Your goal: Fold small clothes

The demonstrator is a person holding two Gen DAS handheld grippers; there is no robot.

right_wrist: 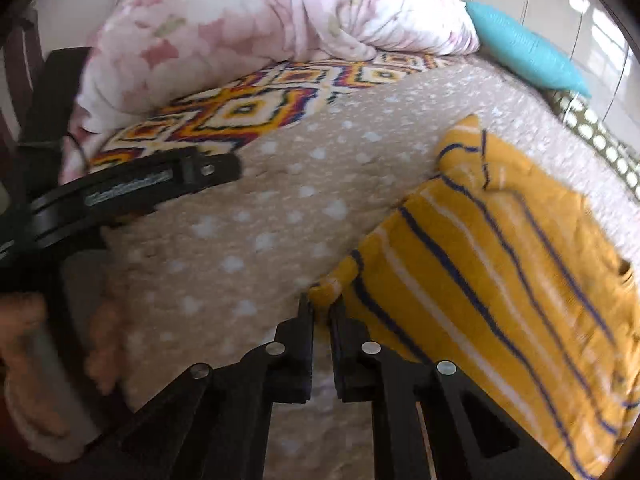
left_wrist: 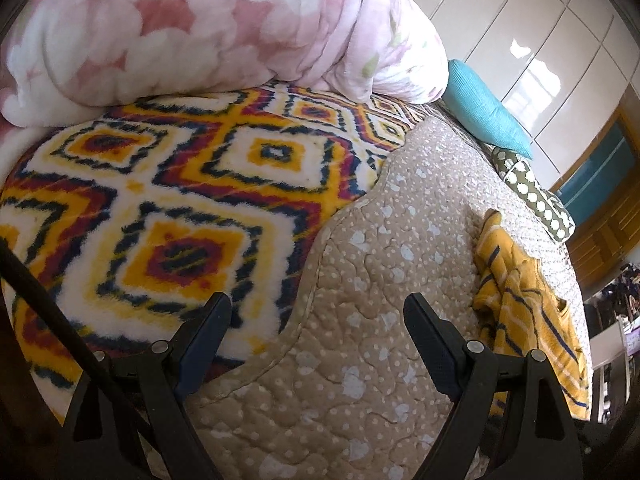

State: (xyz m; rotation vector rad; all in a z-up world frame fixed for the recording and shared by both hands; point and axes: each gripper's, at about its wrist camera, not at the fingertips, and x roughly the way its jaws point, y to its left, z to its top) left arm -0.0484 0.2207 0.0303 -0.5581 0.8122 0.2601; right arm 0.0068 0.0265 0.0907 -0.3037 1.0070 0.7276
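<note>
A mustard-yellow small garment with blue and white stripes point(right_wrist: 500, 260) lies crumpled on the beige spotted quilt point(right_wrist: 248, 240). My right gripper point(right_wrist: 322, 306) is shut on the garment's near-left corner, and a fold of yellow cloth pokes out between the fingertips. In the left wrist view the same garment point(left_wrist: 520, 300) lies to the right, apart from my left gripper point(left_wrist: 316, 304). That gripper stands wide open above the quilt point(left_wrist: 380, 260) with nothing between its fingers. From the right wrist view the left gripper point(right_wrist: 180, 172) shows at the left, held by a hand point(right_wrist: 24, 340).
A bright diamond-patterned fleece blanket point(left_wrist: 168, 200) covers the bed's left part. A pink floral duvet point(left_wrist: 200, 28) is bunched at the back. A teal pillow point(left_wrist: 484, 112) and a green polka-dot cushion point(left_wrist: 532, 196) lie along the right edge, with white wardrobe doors point(left_wrist: 540, 40) behind.
</note>
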